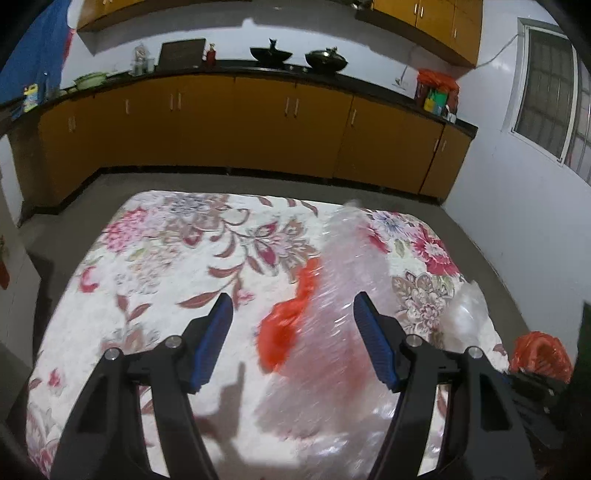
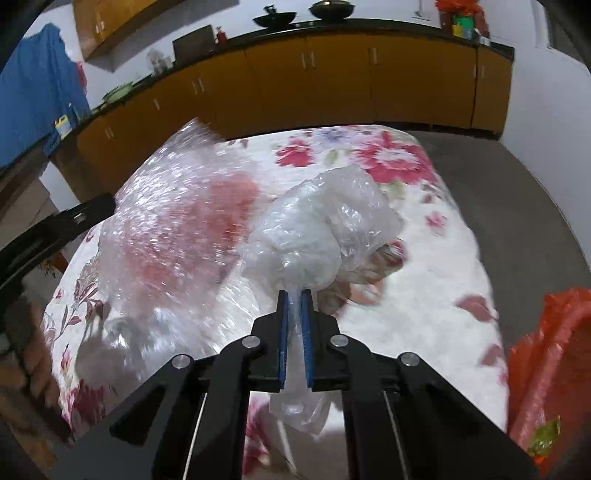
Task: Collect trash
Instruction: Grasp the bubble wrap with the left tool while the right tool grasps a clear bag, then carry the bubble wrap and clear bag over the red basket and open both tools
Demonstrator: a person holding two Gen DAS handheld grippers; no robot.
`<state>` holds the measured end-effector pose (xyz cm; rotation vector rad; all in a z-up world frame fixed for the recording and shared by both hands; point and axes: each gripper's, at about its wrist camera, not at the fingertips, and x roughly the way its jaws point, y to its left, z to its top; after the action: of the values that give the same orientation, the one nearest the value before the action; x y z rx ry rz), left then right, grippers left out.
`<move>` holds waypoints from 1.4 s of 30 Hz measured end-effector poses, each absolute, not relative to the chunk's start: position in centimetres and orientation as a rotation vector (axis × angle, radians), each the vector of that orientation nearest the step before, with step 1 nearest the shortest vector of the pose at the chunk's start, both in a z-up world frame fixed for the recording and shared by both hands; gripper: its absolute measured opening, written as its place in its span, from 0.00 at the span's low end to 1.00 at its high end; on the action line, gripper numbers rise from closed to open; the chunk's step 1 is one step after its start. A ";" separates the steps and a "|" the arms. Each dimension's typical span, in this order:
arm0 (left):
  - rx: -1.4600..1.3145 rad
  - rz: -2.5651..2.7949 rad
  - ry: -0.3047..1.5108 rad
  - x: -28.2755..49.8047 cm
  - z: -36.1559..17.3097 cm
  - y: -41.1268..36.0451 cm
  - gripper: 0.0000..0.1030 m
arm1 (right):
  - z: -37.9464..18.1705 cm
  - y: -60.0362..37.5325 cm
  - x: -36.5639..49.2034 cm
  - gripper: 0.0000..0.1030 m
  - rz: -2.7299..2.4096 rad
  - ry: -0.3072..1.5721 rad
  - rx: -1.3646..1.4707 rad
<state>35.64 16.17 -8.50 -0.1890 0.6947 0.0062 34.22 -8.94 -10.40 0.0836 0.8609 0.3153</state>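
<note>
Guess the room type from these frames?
Likely a home kitchen: orange base cabinets under a dark countertop, two black woks on it, wall cabinets above. The flowered cloth covers a table or bed.

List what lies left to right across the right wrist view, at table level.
left gripper's arm → clear plastic sheet → crumpled clear bag pinched by the right gripper → orange bag.

Glossy crinkled clear plastic bag (image 2: 325, 221), floral cloth cover (image 1: 184, 258)
</note>
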 end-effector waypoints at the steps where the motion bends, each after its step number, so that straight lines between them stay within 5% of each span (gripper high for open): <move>1: -0.198 -0.004 0.706 36.2 -8.6 15.9 0.65 | -10.4 -9.4 34.2 0.08 0.313 0.860 0.097; 10: -0.195 -0.006 0.783 38.6 -10.0 14.4 0.60 | -9.7 -11.1 33.1 0.08 0.321 0.836 0.120; 17: -0.162 -0.033 0.771 38.1 -9.5 13.5 0.18 | -9.5 -12.0 32.6 0.08 0.313 0.837 0.145; 20: -0.172 -0.051 0.729 37.0 -8.3 13.3 0.11 | -9.2 -12.2 32.2 0.08 0.315 0.828 0.148; 42: -0.132 -0.193 0.499 28.9 2.1 7.9 0.08 | -3.8 -17.1 26.8 0.08 0.247 0.707 0.177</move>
<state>28.87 7.91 2.13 -0.1318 0.4989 -0.1927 26.82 -17.13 -3.77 0.1768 0.7069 0.2470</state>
